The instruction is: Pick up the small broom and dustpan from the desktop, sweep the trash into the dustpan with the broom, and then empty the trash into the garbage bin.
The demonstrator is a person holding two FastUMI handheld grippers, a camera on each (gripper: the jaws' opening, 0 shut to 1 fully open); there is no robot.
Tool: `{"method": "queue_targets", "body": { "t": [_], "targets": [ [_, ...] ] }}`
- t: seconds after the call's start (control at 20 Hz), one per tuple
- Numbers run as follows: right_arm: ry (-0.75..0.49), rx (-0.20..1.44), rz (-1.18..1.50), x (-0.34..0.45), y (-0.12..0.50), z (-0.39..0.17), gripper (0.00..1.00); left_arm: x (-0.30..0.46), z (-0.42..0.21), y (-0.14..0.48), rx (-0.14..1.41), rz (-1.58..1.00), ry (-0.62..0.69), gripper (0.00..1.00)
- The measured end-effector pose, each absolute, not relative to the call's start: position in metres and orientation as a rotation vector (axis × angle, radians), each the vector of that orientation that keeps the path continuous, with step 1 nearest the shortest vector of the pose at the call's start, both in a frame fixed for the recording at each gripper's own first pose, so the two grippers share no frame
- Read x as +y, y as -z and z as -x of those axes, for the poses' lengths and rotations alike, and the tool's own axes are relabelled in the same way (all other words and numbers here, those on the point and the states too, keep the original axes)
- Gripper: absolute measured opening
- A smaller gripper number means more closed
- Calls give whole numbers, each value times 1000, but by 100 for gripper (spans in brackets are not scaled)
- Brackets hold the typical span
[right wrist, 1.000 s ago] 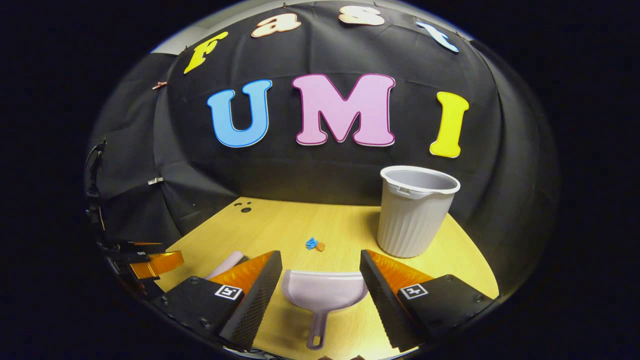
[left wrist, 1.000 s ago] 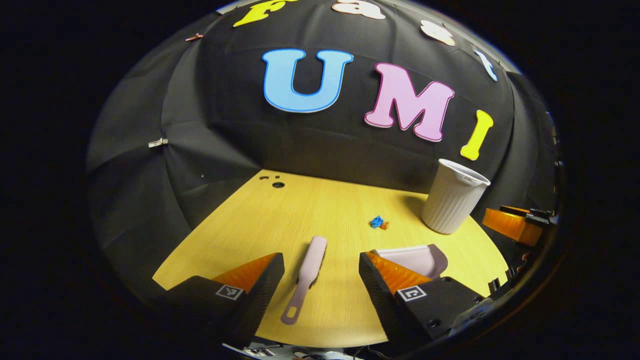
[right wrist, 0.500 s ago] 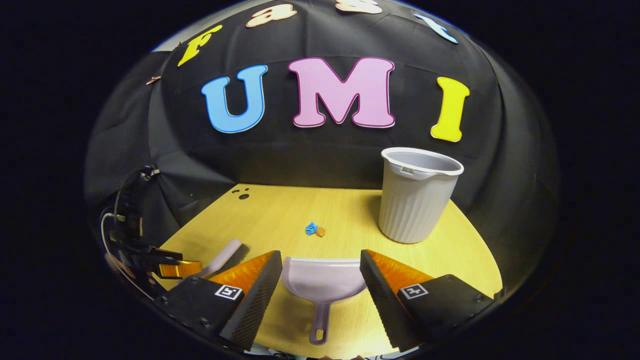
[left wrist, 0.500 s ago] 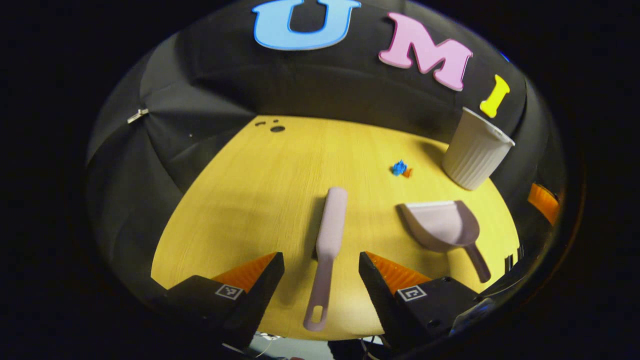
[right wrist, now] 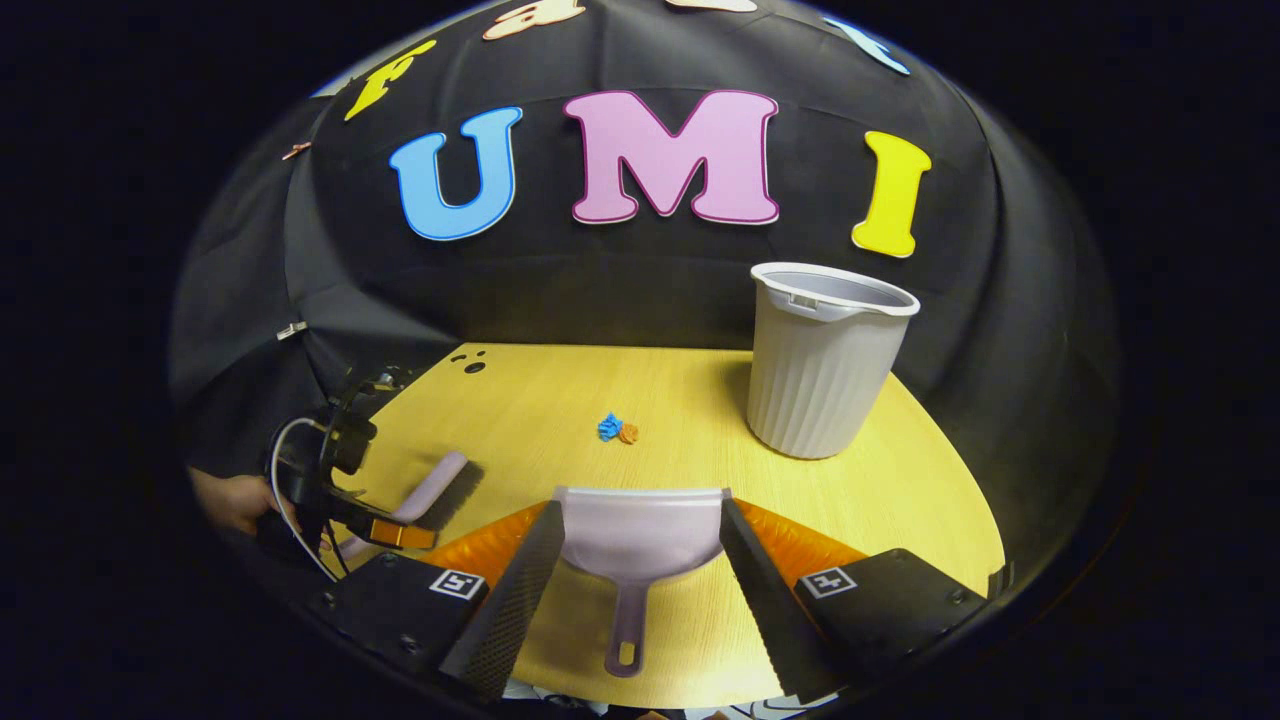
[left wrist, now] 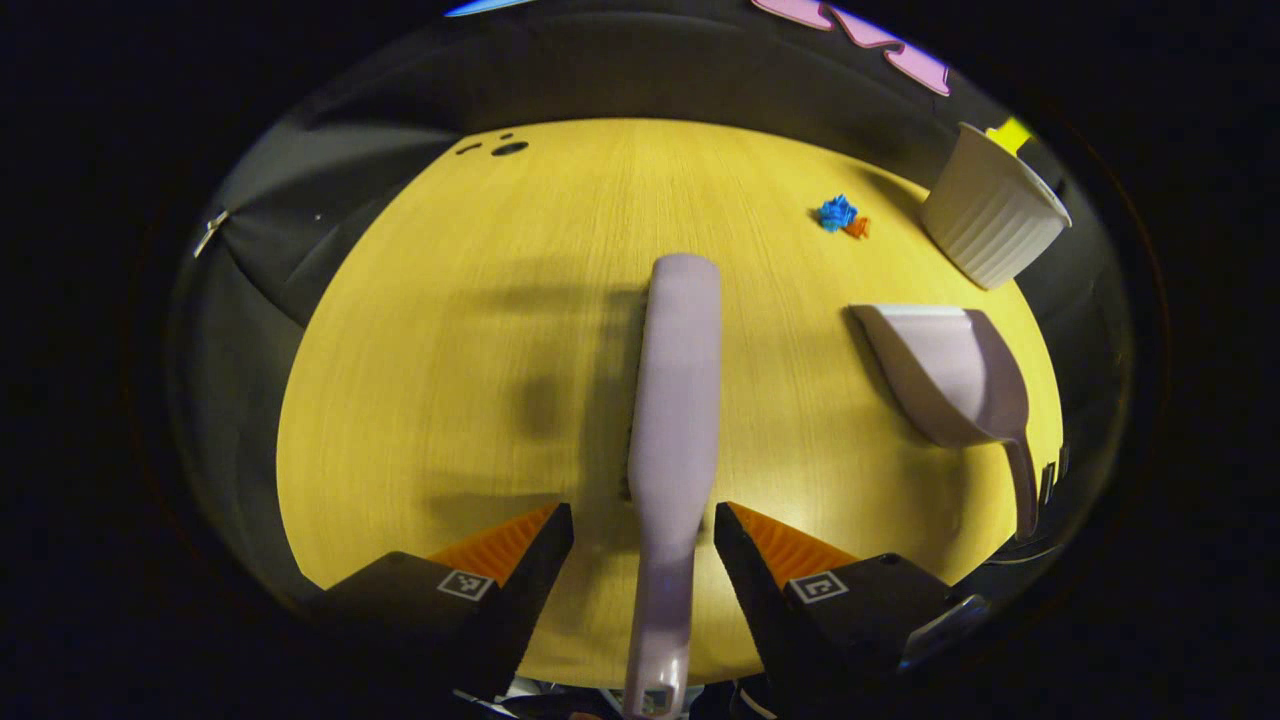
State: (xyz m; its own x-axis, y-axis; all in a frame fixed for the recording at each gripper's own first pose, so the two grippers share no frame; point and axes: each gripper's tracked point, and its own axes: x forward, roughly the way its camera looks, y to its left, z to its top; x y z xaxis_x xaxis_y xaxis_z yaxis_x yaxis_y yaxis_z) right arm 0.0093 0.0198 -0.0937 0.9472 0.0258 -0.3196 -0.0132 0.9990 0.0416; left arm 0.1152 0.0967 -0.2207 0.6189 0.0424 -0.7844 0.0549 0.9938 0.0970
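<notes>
A pale lilac small broom (left wrist: 672, 400) lies lengthwise on the wooden table (left wrist: 450, 350). Its handle runs between the fingers of my open left gripper (left wrist: 640, 535), with a gap on each side. The matching dustpan (left wrist: 950, 375) lies to the right, mouth facing away. Blue and orange scraps of trash (left wrist: 838, 215) sit beyond it, near the ribbed white bin (left wrist: 990, 220). In the right gripper view, my open right gripper (right wrist: 637, 520) straddles the dustpan (right wrist: 640, 530), whose handle points toward me. The trash (right wrist: 615, 430) lies just ahead and the bin (right wrist: 825, 365) stands at the right.
In the right gripper view, the left gripper (right wrist: 385, 530) and the hand (right wrist: 230, 500) holding it hover low over the broom (right wrist: 430, 490) at the left. Small dark holes (right wrist: 470, 365) mark the table's far left corner. The black cloth wall closes the back.
My left gripper has tipped down and moved forward over the broom, so the handle now lies between its fingers. My right gripper has advanced until its fingertips flank the dustpan.
</notes>
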Motion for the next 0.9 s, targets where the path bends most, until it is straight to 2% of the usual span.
{"method": "queue_targets", "body": {
  "t": [0.15, 0.2, 0.25, 0.45, 0.6, 0.9],
  "targets": [
    [8, 338, -61, 10, 97, -10, 98, 98, -130, 220, 913, -185, 4, 89],
    [19, 343, -70, 6, 99, -11, 98, 96, -131, 222, 931, -196, 10, 80],
    [28, 349, -78, 3, 101, -11, 98, 95, -129, 222, 946, -201, 11, 82],
    [54, 383, -98, -3, 107, -14, 98, 88, -130, 225, 928, -198, 13, 59],
    [54, 411, -97, -2, 112, -12, 99, 89, -130, 223, 874, -188, 22, 37],
    [20, 533, -81, 17, 135, -4, 99, 92, -125, 219, 749, -85, 83, 25]
  ]
}}
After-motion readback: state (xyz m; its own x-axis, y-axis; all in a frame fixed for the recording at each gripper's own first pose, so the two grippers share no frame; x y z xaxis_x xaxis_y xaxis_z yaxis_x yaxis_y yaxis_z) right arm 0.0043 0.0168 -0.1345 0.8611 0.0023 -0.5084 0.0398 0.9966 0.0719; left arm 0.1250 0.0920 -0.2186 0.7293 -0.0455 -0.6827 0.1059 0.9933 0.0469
